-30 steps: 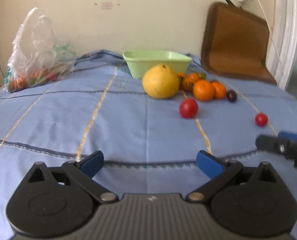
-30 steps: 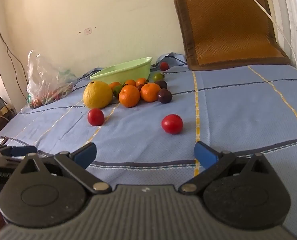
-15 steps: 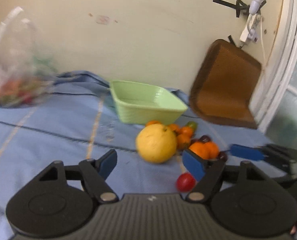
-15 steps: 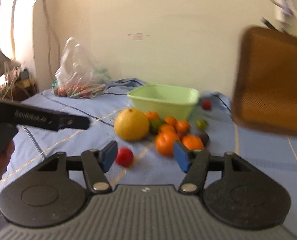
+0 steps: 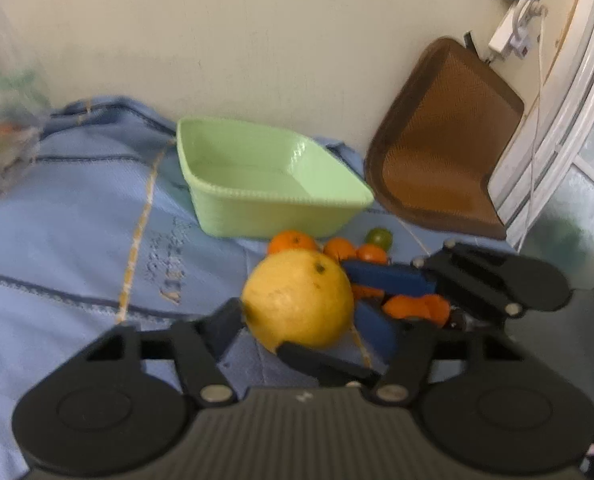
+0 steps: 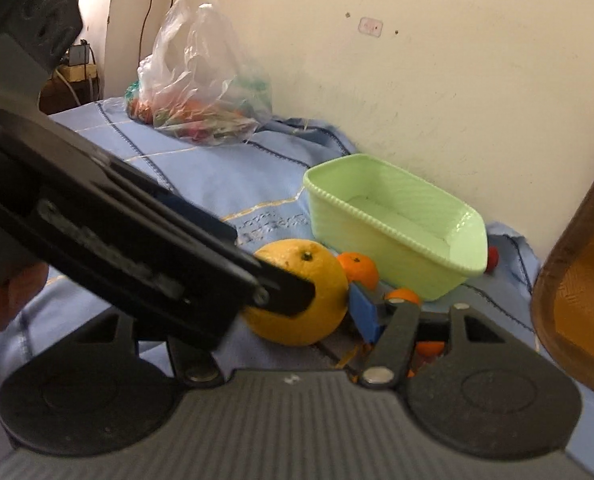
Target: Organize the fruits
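Left gripper [image 5: 297, 320] closing around the big yellow citrus [image 5: 299, 298], pads at its flanks; right gripper [image 6: 297, 304] straddles the same fruit, jaws spread. Square both on its widest part, lift, clear green basin [image 5: 273, 196] rim. Oranges [image 5: 293, 240] crowd behind; grippers overlap.

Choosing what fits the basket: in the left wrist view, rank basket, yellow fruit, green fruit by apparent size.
1. Basket
2. Yellow fruit, though it is nearer the camera
3. Green fruit

No legible text; embroidery on blue cloth [image 5: 165, 264] (too blurred)
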`<state>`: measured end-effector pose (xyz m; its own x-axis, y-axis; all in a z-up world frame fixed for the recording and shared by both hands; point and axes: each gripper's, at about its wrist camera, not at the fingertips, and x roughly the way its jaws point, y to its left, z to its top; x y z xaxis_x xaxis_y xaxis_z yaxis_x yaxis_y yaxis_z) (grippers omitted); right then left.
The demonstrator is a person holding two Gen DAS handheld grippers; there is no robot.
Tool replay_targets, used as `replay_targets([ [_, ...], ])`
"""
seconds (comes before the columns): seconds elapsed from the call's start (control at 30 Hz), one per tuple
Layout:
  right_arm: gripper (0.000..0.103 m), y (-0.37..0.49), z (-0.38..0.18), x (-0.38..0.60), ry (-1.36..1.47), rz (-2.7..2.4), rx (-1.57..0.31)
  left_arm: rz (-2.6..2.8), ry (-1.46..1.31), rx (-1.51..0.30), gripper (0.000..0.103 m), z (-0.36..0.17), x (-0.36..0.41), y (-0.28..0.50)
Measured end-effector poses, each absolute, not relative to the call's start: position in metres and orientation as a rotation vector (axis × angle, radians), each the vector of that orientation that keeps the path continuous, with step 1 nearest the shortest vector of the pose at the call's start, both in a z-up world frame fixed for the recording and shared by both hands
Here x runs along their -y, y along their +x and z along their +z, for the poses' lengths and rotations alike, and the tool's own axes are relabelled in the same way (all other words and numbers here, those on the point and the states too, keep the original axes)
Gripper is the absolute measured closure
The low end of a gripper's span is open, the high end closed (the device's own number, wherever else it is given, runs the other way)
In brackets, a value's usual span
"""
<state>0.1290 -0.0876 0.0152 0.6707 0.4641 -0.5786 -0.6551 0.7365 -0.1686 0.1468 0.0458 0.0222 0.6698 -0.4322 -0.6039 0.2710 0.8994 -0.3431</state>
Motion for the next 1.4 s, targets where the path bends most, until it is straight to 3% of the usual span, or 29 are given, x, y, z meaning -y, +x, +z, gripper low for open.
replay_targets([
  [0.23,0.041,0.122,0.032,0.094,-0.348,0.654,-0.461,-0.379,-0.25,-0.657,0.043,0.059,-0.047,0.14],
  [0.4,0.041,0.146,0.067,0.099,-0.304,0.627,-0.353,-0.361,-0.213,-0.61,0.043,0.092,-0.041,0.188],
  [0.63,0.042,0.239,0.065,0.101,-0.186,0.562,-0.531,-0.351,-0.243,-0.725,0.043,0.065,-0.035,0.269],
  [0.87,0.041,0.268,0.04,0.106,-0.172,0.527,-0.634,-0.359,-0.273,-0.784,0.042,0.035,-0.022,0.295],
  [1.0,0.036,0.264,0.043,0.113,-0.164,0.535,-0.623,-0.344,-0.23,-0.72,0.041,0.049,-0.017,0.276],
  [1.23,0.038,0.203,0.081,0.157,-0.086,0.535,-0.501,-0.341,-0.197,-0.529,0.038,0.087,-0.038,0.179],
  [1.4,0.048,0.118,0.077,0.204,0.017,0.464,-0.422,-0.268,-0.107,-0.499,0.036,0.06,-0.032,0.098],
])
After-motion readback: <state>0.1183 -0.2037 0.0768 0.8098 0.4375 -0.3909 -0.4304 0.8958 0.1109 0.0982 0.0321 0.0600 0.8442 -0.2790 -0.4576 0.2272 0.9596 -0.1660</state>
